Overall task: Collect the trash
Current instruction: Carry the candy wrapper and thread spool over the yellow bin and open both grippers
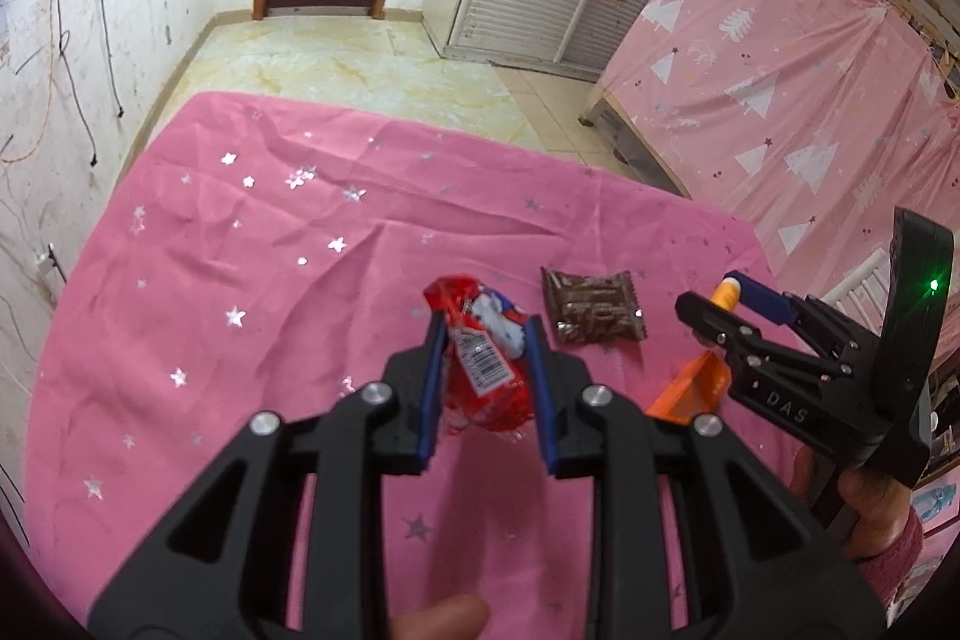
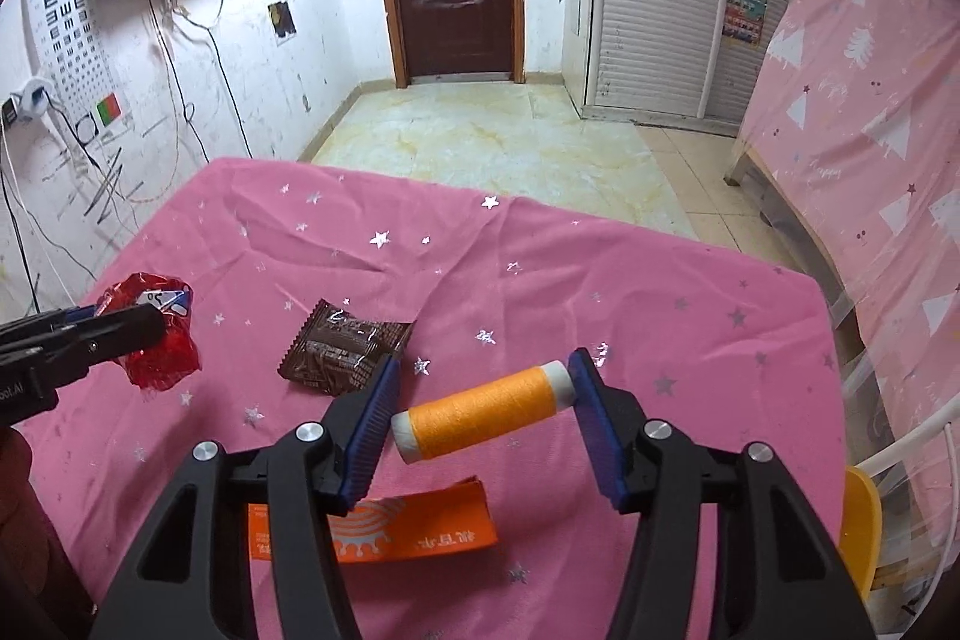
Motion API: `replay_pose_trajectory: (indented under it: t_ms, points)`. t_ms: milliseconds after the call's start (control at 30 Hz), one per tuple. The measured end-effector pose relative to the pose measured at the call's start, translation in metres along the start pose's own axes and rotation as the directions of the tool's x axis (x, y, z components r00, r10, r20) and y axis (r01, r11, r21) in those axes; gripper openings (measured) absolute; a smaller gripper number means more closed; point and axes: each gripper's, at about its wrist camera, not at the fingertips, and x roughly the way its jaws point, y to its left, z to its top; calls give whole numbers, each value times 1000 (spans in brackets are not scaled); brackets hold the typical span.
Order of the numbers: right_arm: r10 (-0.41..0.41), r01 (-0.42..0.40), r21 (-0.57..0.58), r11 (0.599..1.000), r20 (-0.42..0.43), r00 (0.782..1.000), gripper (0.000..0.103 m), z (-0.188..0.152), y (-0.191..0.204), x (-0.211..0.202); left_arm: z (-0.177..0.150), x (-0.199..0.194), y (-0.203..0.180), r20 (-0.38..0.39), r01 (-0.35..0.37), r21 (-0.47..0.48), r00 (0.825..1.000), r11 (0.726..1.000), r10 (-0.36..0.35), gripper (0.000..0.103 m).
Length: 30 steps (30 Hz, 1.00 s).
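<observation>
Left gripper (image 1: 485,334) clamps a red crinkled wrapper (image 1: 486,370), jaws narrow, lifted off the pink starred cloth (image 1: 270,280). Right of it, a brown snack packet (image 2: 345,349) lies flat on the cloth. Further right, right gripper (image 2: 483,397) holds an orange thread spool (image 2: 486,409) end to end between its pads. Orange paper packet (image 2: 420,526) lies flat beneath.

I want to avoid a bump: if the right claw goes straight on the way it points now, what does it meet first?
Probably the pink tablecloth just beyond the orange thread spool it holds end to end. That patch looks bare; the brown wrapper lies off to its left. Depth is unclear.
</observation>
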Motion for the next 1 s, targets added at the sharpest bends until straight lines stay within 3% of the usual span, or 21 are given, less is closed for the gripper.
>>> replay_pose_trajectory:
  t_ms: [500, 1000]
  points:
    - [-31, 24, 82, 996, 78, 996, 51, -16, -37, -35, 1, -2, -57, 6, -13, 113, 1000, 993, 12, 24]
    - [-106, 70, 217, 974, 159, 982, 51, -50, -116, -82, -6, 12, -154, -7, 10, 288, 1000, 958, -8, 24]
